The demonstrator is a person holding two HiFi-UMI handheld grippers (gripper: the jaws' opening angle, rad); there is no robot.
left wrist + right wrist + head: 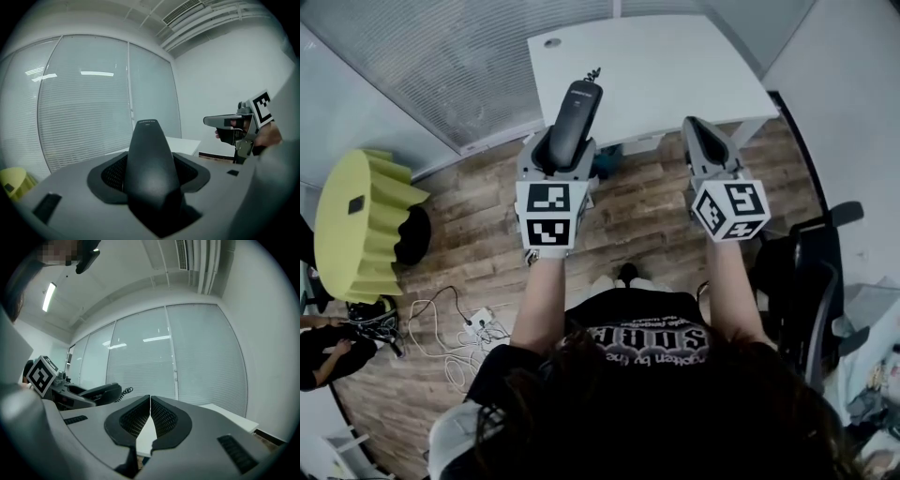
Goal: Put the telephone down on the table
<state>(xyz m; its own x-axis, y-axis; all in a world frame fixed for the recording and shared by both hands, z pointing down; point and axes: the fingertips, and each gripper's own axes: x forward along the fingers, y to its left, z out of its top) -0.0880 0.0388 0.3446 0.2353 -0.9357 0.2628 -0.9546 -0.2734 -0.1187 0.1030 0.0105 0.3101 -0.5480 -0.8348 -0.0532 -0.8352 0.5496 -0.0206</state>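
A black telephone handset (574, 120) with a short coiled cord stub sticks out forward from my left gripper (558, 155), which is shut on it. In the left gripper view the handset (149, 159) fills the gap between the jaws and hides the pads. The white table (652, 75) lies ahead and below, with its near edge just past both grippers. My right gripper (705, 141) is held level beside the left one, shut with nothing in it; in its own view the two pads (161, 417) meet. The handset (101, 392) shows at the left there.
A yellow ribbed stool (361, 225) stands at the left on the wooden floor (478, 234). White cables and a power strip (478, 319) lie near my feet. A dark office chair (816, 272) is at the right. Blinds cover the glass wall (84, 103) behind the table.
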